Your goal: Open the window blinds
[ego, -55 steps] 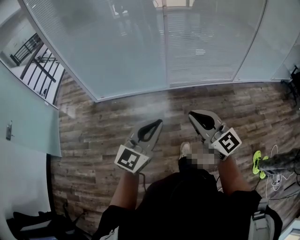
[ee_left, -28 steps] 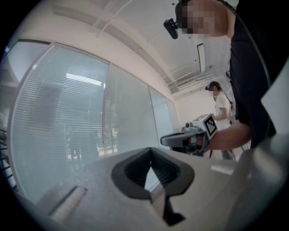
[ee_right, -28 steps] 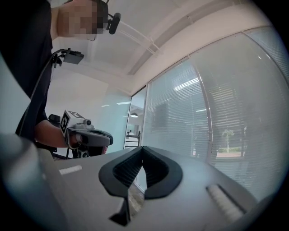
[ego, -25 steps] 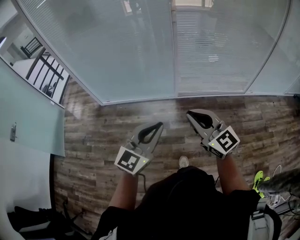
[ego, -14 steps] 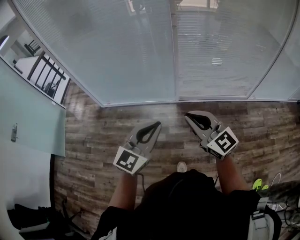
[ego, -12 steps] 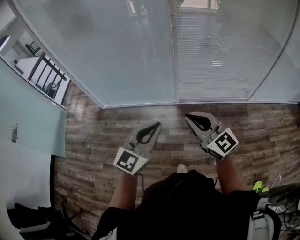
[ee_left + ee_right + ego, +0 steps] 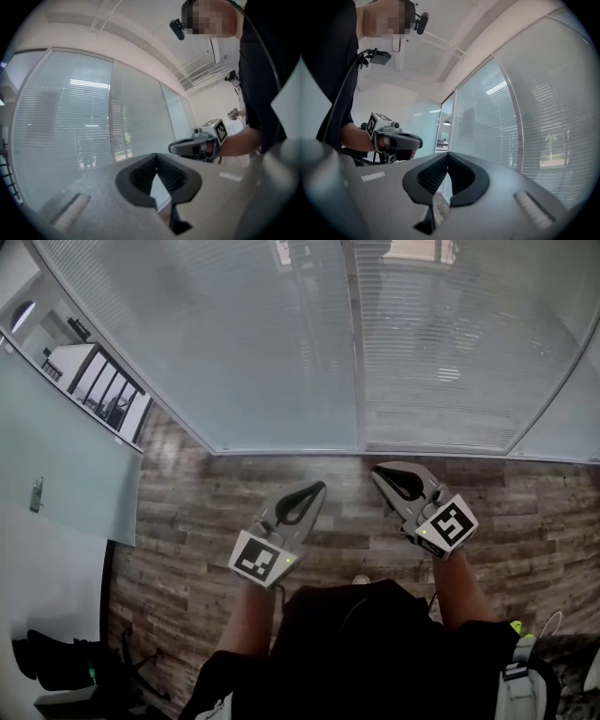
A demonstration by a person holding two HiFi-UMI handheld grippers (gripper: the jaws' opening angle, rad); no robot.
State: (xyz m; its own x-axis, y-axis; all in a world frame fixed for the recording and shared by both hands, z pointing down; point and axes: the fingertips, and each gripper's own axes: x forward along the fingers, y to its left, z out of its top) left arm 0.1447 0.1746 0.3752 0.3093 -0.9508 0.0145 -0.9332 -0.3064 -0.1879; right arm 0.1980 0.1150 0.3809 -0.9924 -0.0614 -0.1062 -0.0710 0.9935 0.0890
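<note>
Closed white slatted blinds (image 7: 441,343) hang behind a tall glass wall straight ahead, split by a thin vertical post (image 7: 354,343). My left gripper (image 7: 317,487) and right gripper (image 7: 377,471) are held side by side at waist height over the wooden floor, pointing level at the wall and short of it. Both are shut and hold nothing. In the left gripper view the jaw tips (image 7: 156,156) meet in front of the blinds (image 7: 61,131), with the right gripper (image 7: 187,146) off to the side. The right gripper view shows its tips (image 7: 448,154) together, blinds (image 7: 487,122) beyond. No cord or wand shows.
A frosted glass door with a handle (image 7: 37,493) stands at the left. Dark bags (image 7: 56,662) lie on the floor at the lower left. A railing (image 7: 103,395) shows through the left glass. The wood-plank floor (image 7: 525,512) runs along the foot of the wall.
Both grippers have come closer to the glass wall, keeping their spacing and staying shut. The green object and cables at the lower right have slid out of the head view.
</note>
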